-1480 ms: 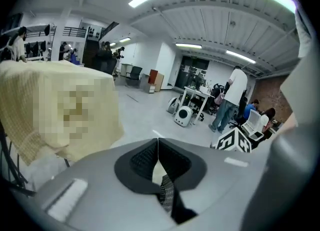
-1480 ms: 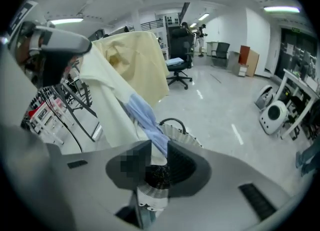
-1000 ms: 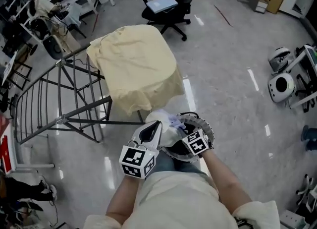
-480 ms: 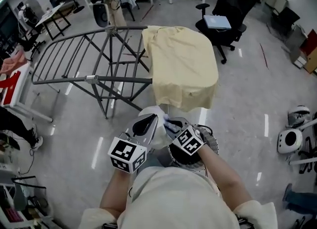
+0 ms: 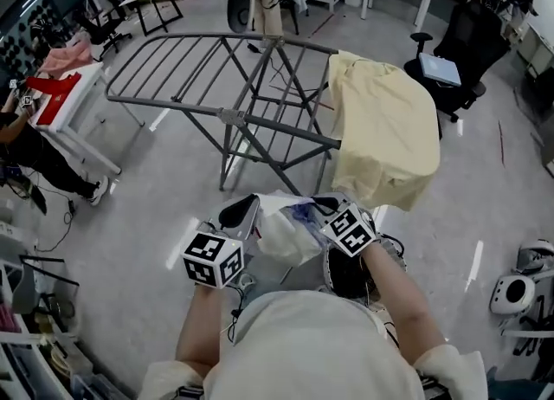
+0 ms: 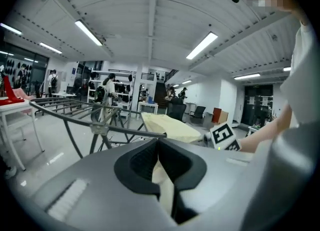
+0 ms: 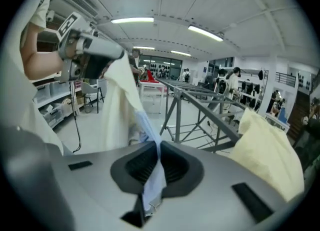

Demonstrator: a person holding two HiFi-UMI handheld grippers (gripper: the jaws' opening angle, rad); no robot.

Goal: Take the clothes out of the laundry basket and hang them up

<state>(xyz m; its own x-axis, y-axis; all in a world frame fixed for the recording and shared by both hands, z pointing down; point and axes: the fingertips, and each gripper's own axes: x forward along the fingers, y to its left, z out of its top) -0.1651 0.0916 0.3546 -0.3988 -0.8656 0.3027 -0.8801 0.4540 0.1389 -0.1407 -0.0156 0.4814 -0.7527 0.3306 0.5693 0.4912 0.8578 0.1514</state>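
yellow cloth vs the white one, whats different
The pale yellow cloth drapes the grey metal drying rack; the white garment is pinched by the left tool and the right tool, whose jaws just closed. The yellow cloth lies spread, the white garment bunched. Both are fabric.

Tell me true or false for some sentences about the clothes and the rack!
1. A yellow cloth hangs on the drying rack. True.
2. The left gripper holds nothing. False: it is shut on the white garment.
3. The right gripper pinches the same garment. True: its jaws have just been closing, and fabric sits between them.
4. Clothes cover the whole rack. False: only the yellow cloth hangs on it, at one end.
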